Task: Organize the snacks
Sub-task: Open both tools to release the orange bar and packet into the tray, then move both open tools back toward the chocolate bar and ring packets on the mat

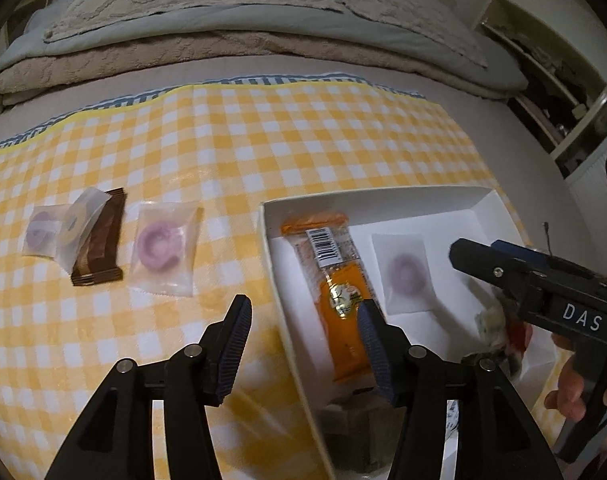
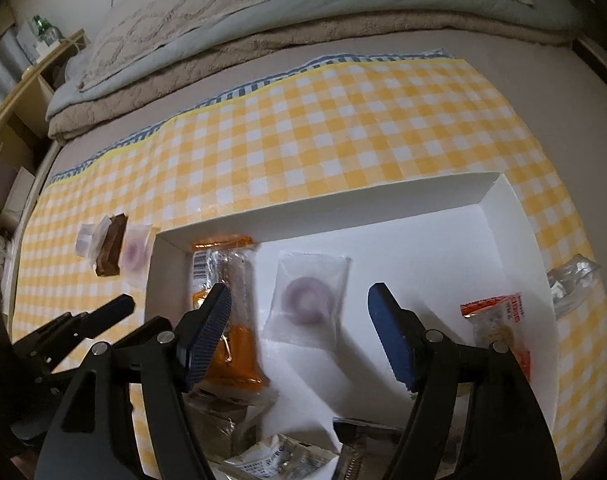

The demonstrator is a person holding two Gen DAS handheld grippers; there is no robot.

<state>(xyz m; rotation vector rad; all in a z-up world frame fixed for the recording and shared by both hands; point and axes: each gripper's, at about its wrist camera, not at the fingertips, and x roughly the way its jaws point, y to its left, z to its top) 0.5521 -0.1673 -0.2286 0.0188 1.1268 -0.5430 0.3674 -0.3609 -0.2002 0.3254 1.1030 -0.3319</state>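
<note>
Nearest the left wrist camera, the left gripper (image 1: 303, 320) hangs with its fingers spread wide and nothing between them, straddling the left wall of the white box (image 1: 275, 280). Inside the box lie an orange snack packet (image 1: 335, 280) and, just beside it, a clear pouch with a purple ring (image 1: 403, 276). Out on the yellow checked cloth (image 1: 263, 140), left of the box, sit a pink ring pouch (image 1: 163, 248), a brown chocolate bar (image 1: 101, 248) and two more ring pouches (image 1: 59, 228) overlapping the bar. At the right edge the right gripper (image 1: 469, 254) reaches over the box. Closest in the right wrist view, the right gripper (image 2: 303, 320) has its fingers wide apart and empty above the box floor, over the purple ring pouch (image 2: 307, 300). A red-and-white packet (image 2: 499, 320) lies against the right wall, and the left gripper (image 2: 115, 308) shows at lower left.
</note>
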